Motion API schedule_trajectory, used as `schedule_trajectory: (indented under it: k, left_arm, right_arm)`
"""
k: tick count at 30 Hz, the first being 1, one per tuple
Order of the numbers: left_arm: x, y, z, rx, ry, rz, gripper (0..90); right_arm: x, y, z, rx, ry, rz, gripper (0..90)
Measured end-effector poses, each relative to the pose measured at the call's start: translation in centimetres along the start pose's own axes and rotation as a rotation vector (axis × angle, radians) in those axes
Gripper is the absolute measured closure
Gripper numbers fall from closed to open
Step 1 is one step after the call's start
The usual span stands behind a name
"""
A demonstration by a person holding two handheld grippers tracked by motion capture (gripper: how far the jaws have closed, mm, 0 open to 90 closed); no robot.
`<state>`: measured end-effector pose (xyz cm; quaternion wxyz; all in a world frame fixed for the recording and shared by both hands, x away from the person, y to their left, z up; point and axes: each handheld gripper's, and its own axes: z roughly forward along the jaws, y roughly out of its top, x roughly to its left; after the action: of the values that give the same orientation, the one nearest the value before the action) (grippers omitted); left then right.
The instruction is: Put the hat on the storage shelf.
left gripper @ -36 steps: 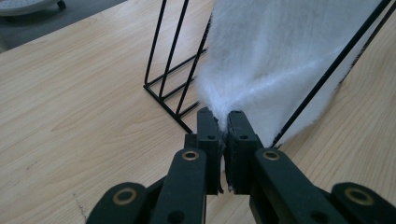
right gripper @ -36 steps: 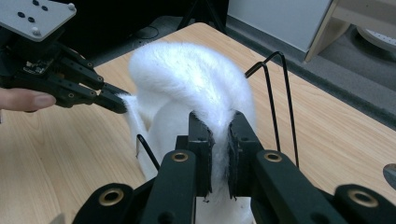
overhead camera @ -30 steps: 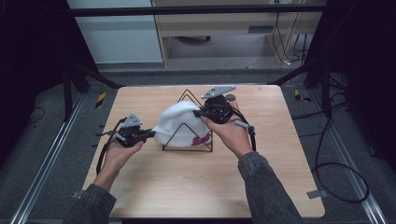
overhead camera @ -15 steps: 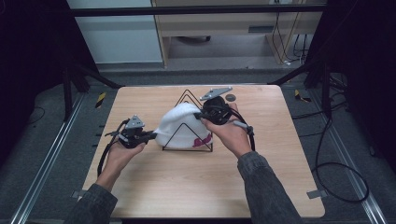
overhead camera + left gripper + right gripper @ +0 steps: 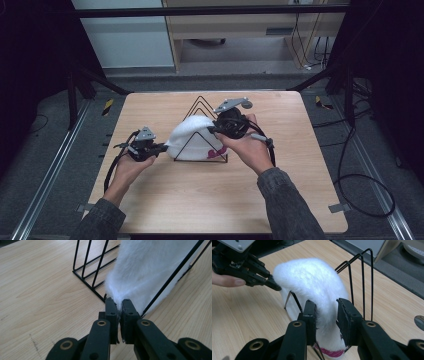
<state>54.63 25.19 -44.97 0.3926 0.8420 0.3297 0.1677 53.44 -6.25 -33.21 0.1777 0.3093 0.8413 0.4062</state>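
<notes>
White fleece, a soft cap (image 5: 192,140) with a magenta patch at its hem, lies draped over a black wire rack (image 5: 200,131) at mid-table (image 5: 300,200). Left side first: the left gripper (image 5: 161,146) sits low at the cap's left edge, jaws clamped tight on a pinch of the fleece; in the left gripper view the cloth (image 5: 147,270) bunches to a point right where the pads meet, with a rack wire crossing in front of it. No change in that grip over the last second, and the hand sits in much the same place. Centre: the cap's crown arches over the rack's triangular hoops, one side hanging to the base, fabric against the wires. Right side: the right gripper (image 5: 214,131) is at the cap's upper right, and here is the change. Its jaws have just been opening; in the right gripper view the cap (image 5: 312,282) runs up between the two pads with a gap showing on the right pad's side, so the fleece is between them but no longer pinched. My reading: the right end is let go while the left anchors the cloth, so the cap's weight now rests on the rack and the left pinch. Likely either a regrip on the right or the start of leaving the cap hung there. The cloth could slide leftward if pulled.
</notes>
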Motion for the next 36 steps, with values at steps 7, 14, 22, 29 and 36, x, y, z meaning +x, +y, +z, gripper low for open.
schedule_trajectory:
  k: [7,14,22,29,36]
  left_arm:
    - [-0.2,-0.2,-0.3,0.0,-0.006,0.005,84.3]
    - [-0.6,-0.1,-0.7,0.015,0.018,0.016,82.6]
    - [-0.6,-0.5,-1.9,-0.001,0.086,0.012,69.0]
    - [-1.0,-1.0,-2.4,0.031,0.132,-0.026,30.3]
    - [-2.0,-1.9,-2.8,0.072,0.156,-0.055,5.7]
  right_arm:
    - [0.4,-0.4,-0.6,-0.017,0.014,-0.007,62.7]
    - [0.2,-1.4,-1.4,-0.017,-0.005,0.002,55.9]
    - [0.0,-2.4,-2.0,-0.015,-0.025,0.015,49.7]
    - [0.3,-3.1,-2.2,-0.017,-0.026,0.027,41.4]
    - [0.2,-3.9,-3.2,-0.038,-0.06,0.042,27.1]
